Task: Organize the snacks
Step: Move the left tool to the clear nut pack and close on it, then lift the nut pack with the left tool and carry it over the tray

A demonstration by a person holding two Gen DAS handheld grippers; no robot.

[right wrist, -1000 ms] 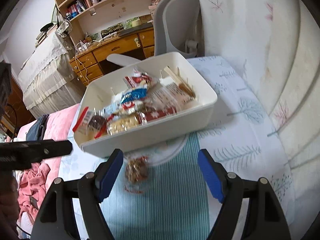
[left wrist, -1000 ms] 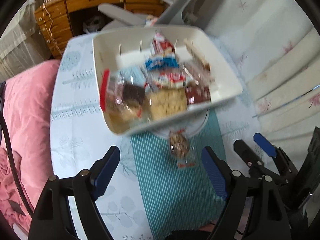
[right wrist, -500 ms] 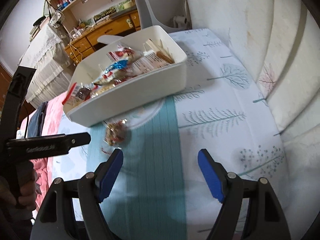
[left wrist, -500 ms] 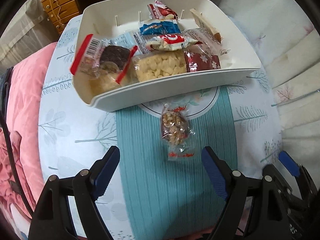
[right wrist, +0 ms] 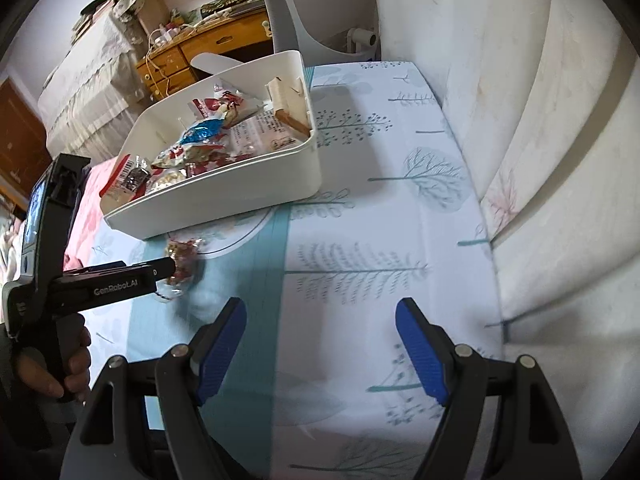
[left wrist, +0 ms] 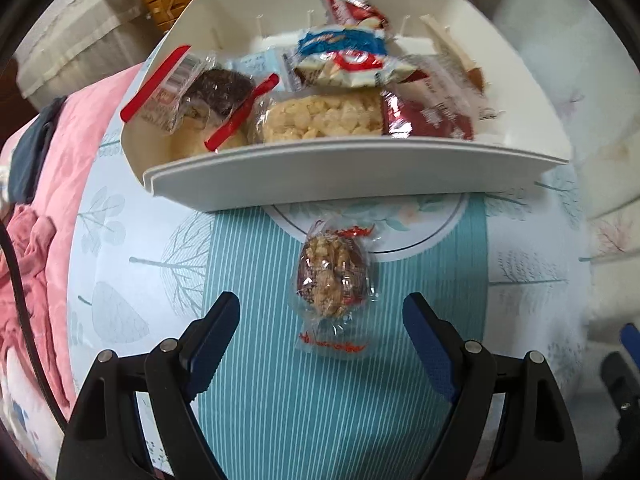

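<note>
A clear-wrapped walnut snack (left wrist: 331, 278) lies on the teal striped cloth just in front of the white bin (left wrist: 340, 182), which holds several wrapped snacks. My left gripper (left wrist: 322, 332) is open and empty, its blue fingertips either side of the snack's near end, just short of it. In the right wrist view the same snack (right wrist: 182, 260) lies by the bin (right wrist: 224, 204), with the left gripper's arm beside it. My right gripper (right wrist: 320, 344) is open and empty over the tree-print cloth, well right of the snack.
The table (right wrist: 380, 216) has a tree-print cloth with a teal striped runner. Cream cushions (right wrist: 540, 120) rise along the right. A pink blanket (left wrist: 48, 184) lies at the left. A grey chair (right wrist: 316, 8) and a wooden desk stand behind the bin.
My left gripper has moved forward and down toward the walnut snack, which now sits between its fingertips. My right gripper has swung right and back, away from the bin.
</note>
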